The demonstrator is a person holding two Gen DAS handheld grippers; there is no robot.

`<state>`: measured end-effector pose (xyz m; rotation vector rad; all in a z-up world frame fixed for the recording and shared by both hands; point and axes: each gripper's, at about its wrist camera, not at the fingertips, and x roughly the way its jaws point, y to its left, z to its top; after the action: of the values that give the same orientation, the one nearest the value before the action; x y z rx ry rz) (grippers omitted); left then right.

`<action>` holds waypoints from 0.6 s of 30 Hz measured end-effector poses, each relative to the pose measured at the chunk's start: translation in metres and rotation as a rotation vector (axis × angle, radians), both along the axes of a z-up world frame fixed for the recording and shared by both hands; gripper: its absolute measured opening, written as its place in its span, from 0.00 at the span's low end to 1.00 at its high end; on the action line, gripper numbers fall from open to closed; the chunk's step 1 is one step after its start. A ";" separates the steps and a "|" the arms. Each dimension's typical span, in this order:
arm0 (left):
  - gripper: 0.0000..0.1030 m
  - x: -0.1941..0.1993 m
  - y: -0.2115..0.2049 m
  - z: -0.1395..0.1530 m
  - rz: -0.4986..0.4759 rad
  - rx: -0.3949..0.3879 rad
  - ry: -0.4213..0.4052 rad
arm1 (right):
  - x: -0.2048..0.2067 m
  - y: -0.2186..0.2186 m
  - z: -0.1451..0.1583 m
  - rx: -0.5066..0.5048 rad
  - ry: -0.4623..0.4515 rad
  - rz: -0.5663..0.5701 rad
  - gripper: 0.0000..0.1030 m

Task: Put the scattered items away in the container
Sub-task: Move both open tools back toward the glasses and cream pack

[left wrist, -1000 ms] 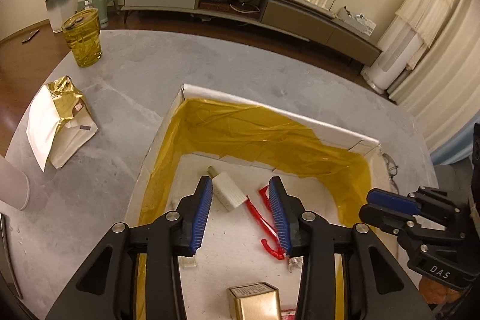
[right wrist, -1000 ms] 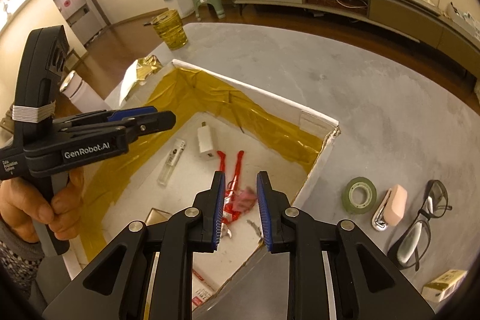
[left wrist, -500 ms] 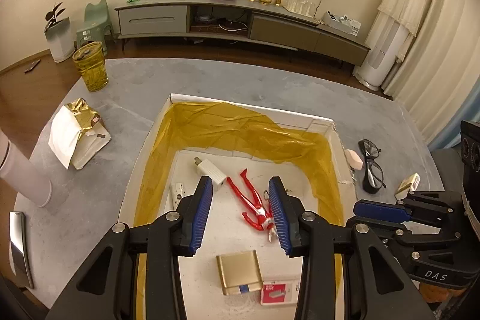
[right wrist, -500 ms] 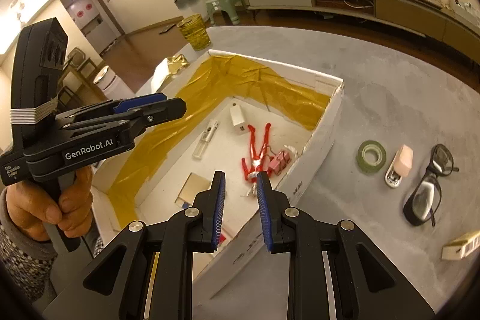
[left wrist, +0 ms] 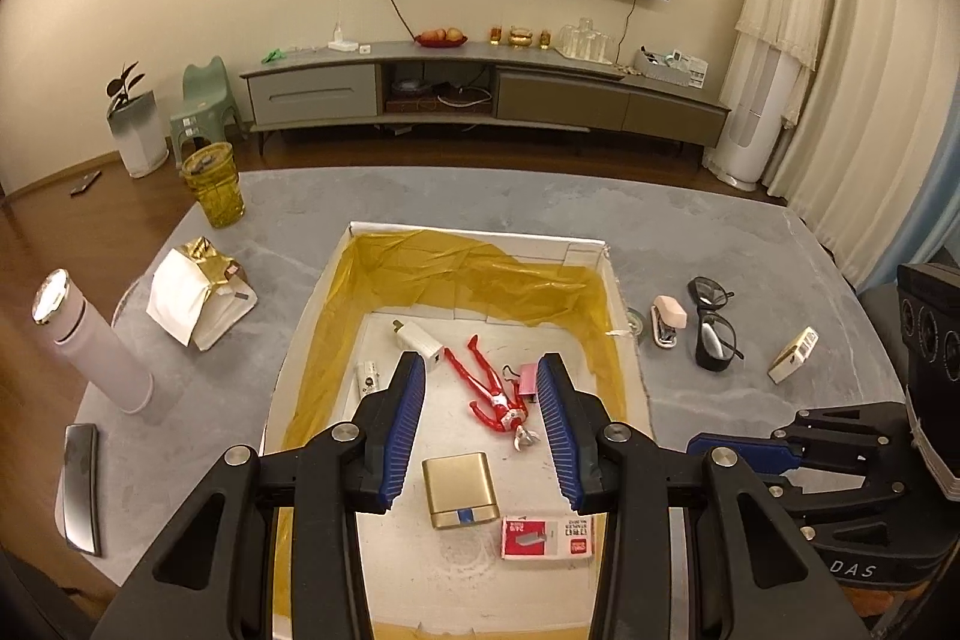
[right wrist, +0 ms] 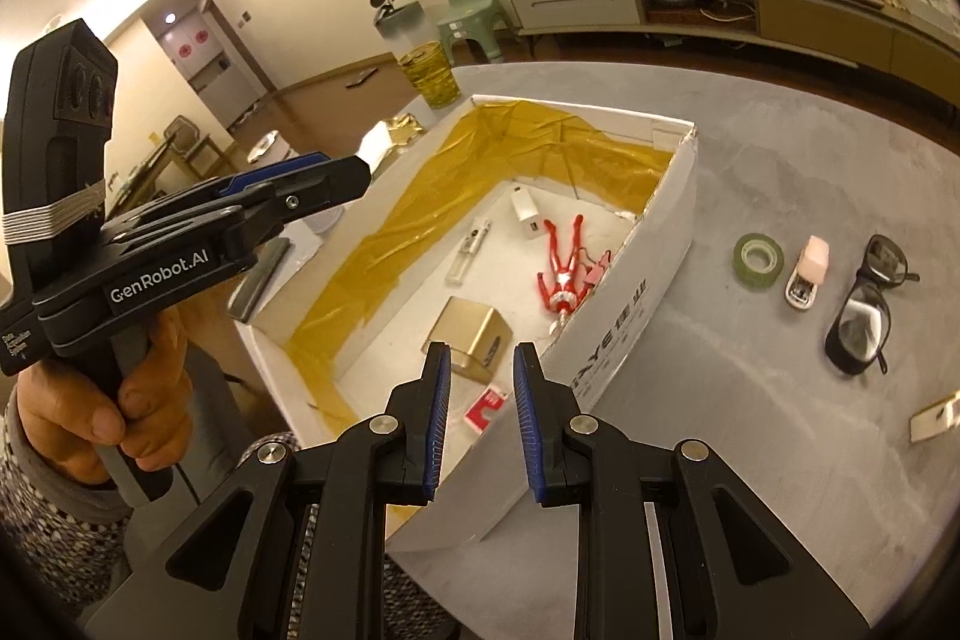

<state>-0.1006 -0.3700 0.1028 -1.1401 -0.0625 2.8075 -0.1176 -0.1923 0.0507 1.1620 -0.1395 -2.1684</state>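
One white cardboard box lined with yellow film [left wrist: 312, 316] contains six items, while the grey surface [left wrist: 750, 244] beside it carries one green tape roll [right wrist: 758, 260], one pink stapler [left wrist: 668, 319], one pair of black glasses [left wrist: 714, 334] and one small cream box [left wrist: 793, 354].

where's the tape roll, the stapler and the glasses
tape roll [right wrist: 758, 261], right wrist view, on its green outer ring
stapler [right wrist: 809, 270], right wrist view, on its pink top
glasses [right wrist: 862, 324], right wrist view, on the near lens
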 end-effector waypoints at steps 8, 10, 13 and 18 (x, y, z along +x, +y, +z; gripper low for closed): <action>0.40 0.030 0.019 0.018 -0.022 -0.024 0.041 | 0.028 0.014 0.011 -0.054 0.020 -0.004 0.24; 0.40 0.038 0.024 0.022 -0.027 -0.025 0.050 | 0.036 0.019 0.014 -0.071 0.025 -0.005 0.24; 0.40 0.049 0.034 0.029 -0.037 -0.029 0.067 | 0.047 0.028 0.017 -0.094 0.031 -0.009 0.24; 0.40 0.072 0.057 0.038 -0.074 -0.056 0.105 | 0.069 0.048 0.019 -0.139 0.049 -0.038 0.24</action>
<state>-0.0290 -0.3131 0.1406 -0.9822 0.0661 2.8141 -0.0487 -0.1446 0.0700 1.0346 -0.2883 -2.1805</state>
